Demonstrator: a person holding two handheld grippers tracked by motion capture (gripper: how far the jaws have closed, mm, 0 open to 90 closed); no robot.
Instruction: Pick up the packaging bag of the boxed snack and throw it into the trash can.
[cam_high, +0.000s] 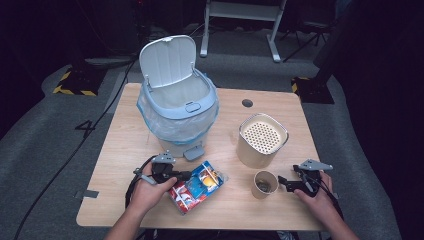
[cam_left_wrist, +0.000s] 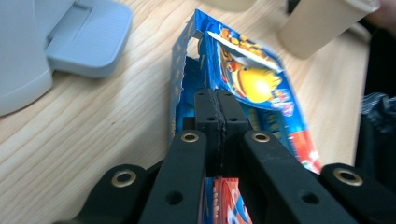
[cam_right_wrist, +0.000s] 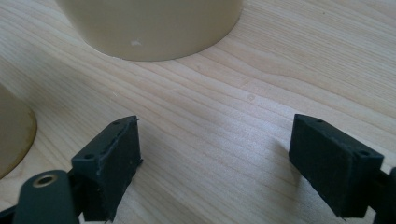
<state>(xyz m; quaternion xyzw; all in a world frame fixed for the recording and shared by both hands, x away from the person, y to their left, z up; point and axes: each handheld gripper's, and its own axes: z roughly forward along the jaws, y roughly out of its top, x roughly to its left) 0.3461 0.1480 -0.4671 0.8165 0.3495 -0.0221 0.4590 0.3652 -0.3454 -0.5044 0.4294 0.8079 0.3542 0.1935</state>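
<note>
Pinching the snack wrapper's (cam_left_wrist: 243, 79) edge, the left gripper (cam_left_wrist: 216, 109) seems set for the open bin (cam_high: 177, 107); right gripper (cam_right_wrist: 215, 163) rests spread.

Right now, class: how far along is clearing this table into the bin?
Done: the bin stands open, lid up, liner fitted. In hand: the left gripper is shut on the snack wrapper, which lies on the table. Left: binning it; the paper cup waits by the open right gripper.
</note>
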